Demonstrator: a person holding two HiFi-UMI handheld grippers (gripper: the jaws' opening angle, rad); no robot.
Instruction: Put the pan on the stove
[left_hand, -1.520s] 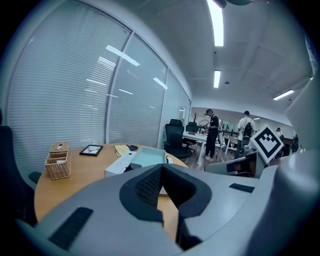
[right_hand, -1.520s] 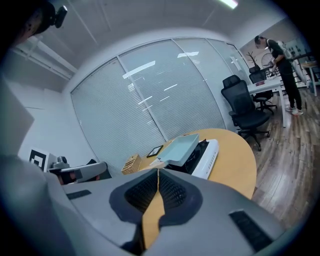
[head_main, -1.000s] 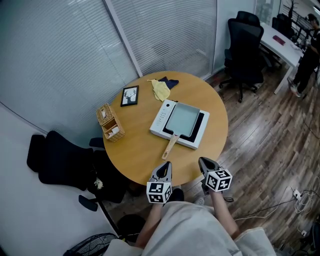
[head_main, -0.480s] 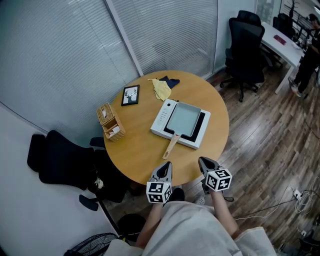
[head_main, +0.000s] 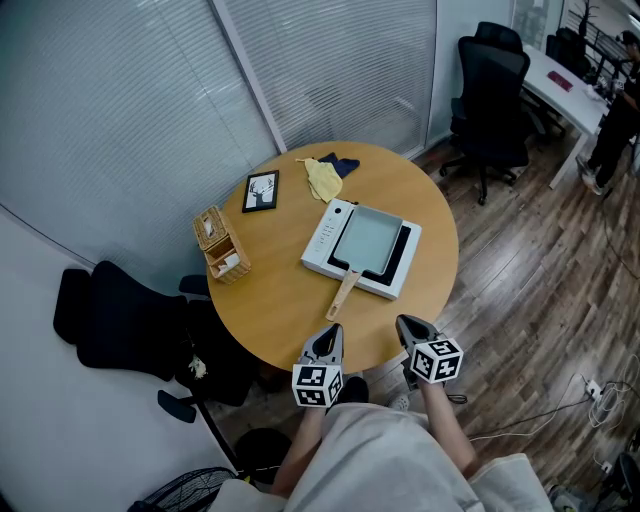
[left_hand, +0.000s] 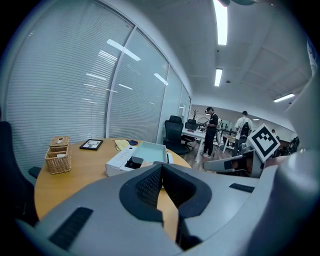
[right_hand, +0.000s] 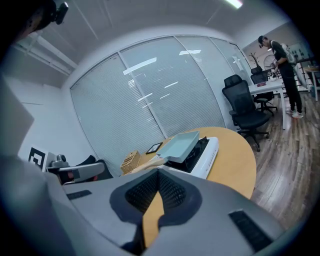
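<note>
Left hand-held gripper (head_main: 330, 333) and right hand-held gripper (head_main: 407, 325): both have jaws closed together with nothing between them, and both hover at the near edge of the round wooden bench (head_main: 270, 300), touching nothing on it. The pale teal square pan with wooden handle (head_main: 366, 240) sits on the white tabletop stove (head_main: 326, 232) mid-bench, handle toward the grippers. Only the head view looks down into the divided wicker basket (head_main: 219, 243), which holds pale items too small to identify; only the left gripper view shows people (left_hand: 212, 131) standing in the far room.
</note>
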